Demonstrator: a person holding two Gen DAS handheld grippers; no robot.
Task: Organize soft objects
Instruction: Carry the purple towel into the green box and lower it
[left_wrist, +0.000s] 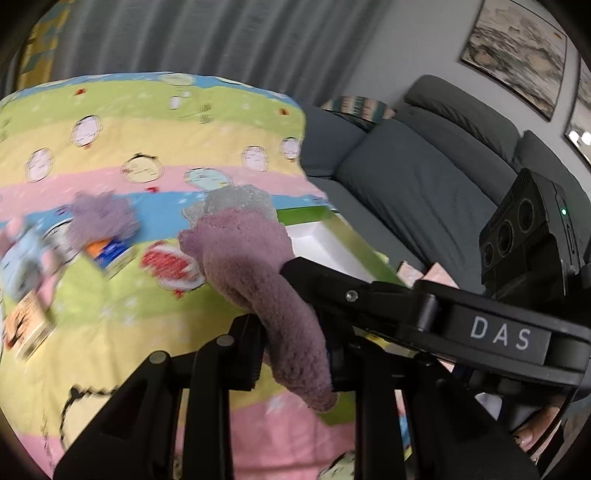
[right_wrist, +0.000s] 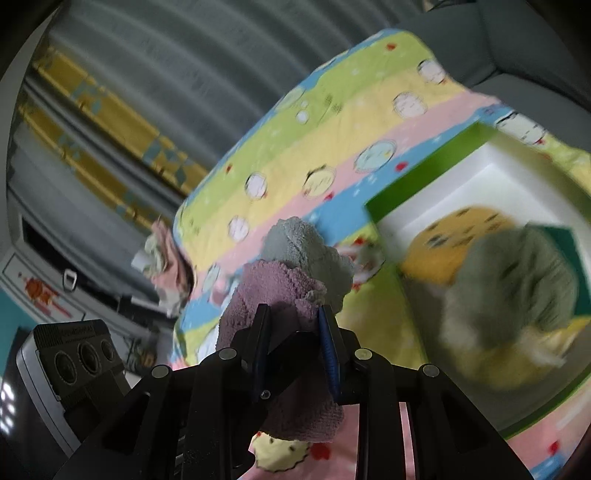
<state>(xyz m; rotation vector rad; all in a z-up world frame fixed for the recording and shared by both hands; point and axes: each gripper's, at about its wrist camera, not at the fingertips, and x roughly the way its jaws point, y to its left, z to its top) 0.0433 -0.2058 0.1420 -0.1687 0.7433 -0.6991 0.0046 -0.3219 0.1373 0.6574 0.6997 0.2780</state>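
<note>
The left tongs and right tongs both pinch one fuzzy purple sock, held up over the striped blanket. It looks like the carrying step. Next, I think, the sock must go across to the green box, where soft things already sit, then both tongs let go.

One mauve fuzzy sock, one green-rimmed box, two framed pictures, one grey sofa
</note>
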